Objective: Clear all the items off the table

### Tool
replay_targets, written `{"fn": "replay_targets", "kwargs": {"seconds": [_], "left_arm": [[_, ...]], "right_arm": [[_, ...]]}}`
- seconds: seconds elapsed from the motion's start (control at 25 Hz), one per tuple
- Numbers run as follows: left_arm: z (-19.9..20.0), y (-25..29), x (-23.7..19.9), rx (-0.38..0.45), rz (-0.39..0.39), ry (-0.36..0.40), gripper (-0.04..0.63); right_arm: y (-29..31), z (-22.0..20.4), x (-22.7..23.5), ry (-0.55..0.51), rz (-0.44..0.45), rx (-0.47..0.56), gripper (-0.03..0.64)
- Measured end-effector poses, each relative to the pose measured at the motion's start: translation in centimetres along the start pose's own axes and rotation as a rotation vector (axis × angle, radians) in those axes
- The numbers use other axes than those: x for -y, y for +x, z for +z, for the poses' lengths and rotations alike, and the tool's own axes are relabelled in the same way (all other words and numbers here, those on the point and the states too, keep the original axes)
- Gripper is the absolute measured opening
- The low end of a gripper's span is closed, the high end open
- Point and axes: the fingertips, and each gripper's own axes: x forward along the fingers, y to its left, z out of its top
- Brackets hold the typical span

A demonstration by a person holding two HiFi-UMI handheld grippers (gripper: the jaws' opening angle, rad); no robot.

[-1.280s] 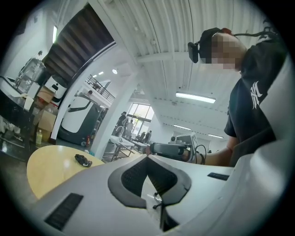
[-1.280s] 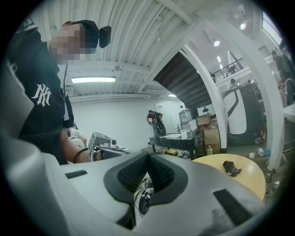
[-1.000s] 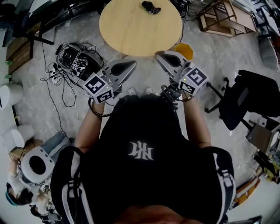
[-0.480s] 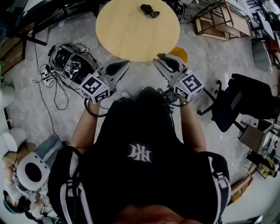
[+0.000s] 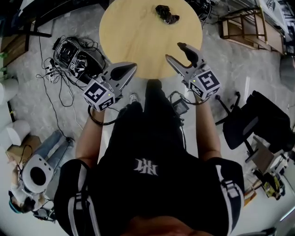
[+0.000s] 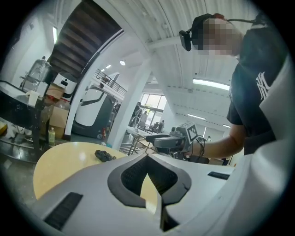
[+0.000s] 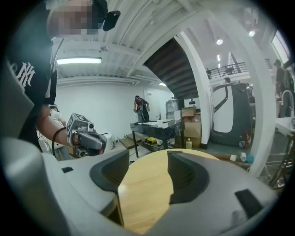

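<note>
**Wooden table, one dark lump at its far edge, closer to the right gripper**

Pale wood covers the round table (image 5: 133, 32), which is bare apart from a small dark crumpled item (image 5: 167, 14) near its far rim. What the item is cannot be made out. It looks like a low, irregular lump with no clear long axis.

The left gripper (image 5: 132, 65) hangs over the near left rim of the table. Its jaws are together at the tips with nothing held. From there the dark item lies ahead and off to the right, across most of the tabletop. The left gripper view shows the same thing: the lump (image 6: 105, 156) sits far out on the wood, left of the closed tips in that picture.

The right gripper (image 5: 174, 51) is further forward over the near right part of the table. Its jaws are opening, and only bare wood (image 7: 147, 184) shows between them. The lump lies ahead of it and slightly to its left, and is out of sight in the right gripper view.

The right gripper is judged the nearer of the two and is already spreading, so it seems better placed to reach forward for the pick. It would likely need to turn a little leftward to bring the lump between its pads.
</note>
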Motion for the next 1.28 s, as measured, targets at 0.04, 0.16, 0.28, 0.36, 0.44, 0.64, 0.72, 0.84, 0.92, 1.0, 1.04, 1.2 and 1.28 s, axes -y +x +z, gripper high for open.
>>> {"fn": "replay_targets", "kwargs": {"seconds": [0.04, 0.16, 0.28, 0.36, 0.44, 0.64, 0.72, 0.84, 0.92, 1.0, 1.04, 1.2, 1.28], "left_arm": [[0.0, 1.1, -0.9, -0.012, 0.009, -0.006, 0.012], [0.1, 4.9, -4.8, -0.045, 0.037, -0.014, 0.013], [-0.4, 9.0, -8.7, -0.06, 0.069, -0.012, 0.014], [-0.9, 11.2, -10.5, -0.069, 0.081, -0.013, 0.013], [-1.4, 12.9, -12.1, -0.074, 0.085, -0.021, 0.012], [-1.7, 16.1, -15.3, -0.075, 0.098, 0.0, 0.012], [-1.7, 16.7, -15.7, -0.08, 0.102, 0.02, 0.013], [-2.2, 17.2, -15.6, -0.091, 0.103, 0.037, 0.013], [-2.7, 17.1, -15.5, -0.1, 0.102, 0.039, 0.013], [-3.3, 16.7, -15.6, -0.104, 0.102, 0.036, 0.013], [-3.5, 16.5, -15.6, -0.104, 0.103, 0.034, 0.012], [-4.5, 16.0, -15.1, -0.1, 0.105, 0.03, 0.014], [-4.8, 15.7, -14.6, -0.096, 0.106, 0.029, 0.013]], "right_arm": [[1.2, -0.2, 1.5, -0.006, 0.015, -0.013, 0.267], [5.1, -1.0, 6.7, -0.014, 0.052, -0.042, 0.279], [8.7, -2.5, 11.3, -0.006, 0.096, -0.073, 0.35], [10.6, -3.7, 13.4, -0.028, 0.117, -0.095, 0.35], [12.3, -5.1, 15.0, -0.041, 0.12, -0.122, 0.395], [15.9, -8.7, 19.3, -0.063, 0.083, -0.205, 0.408], [17.0, -10.1, 20.2, -0.081, 0.079, -0.248, 0.408], [18.2, -11.7, 20.7, -0.109, 0.09, -0.301, 0.408], [18.8, -12.5, 20.6, -0.13, 0.095, -0.327, 0.408], [19.3, -13.1, 20.5, -0.145, 0.097, -0.353, 0.408], [19.4, -13.3, 20.4, -0.15, 0.096, -0.362, 0.389], [19.1, -13.8, 20.3, -0.161, 0.086, -0.381, 0.291], [18.7, -14.0, 20.2, -0.17, 0.076, -0.388, 0.267]]}}
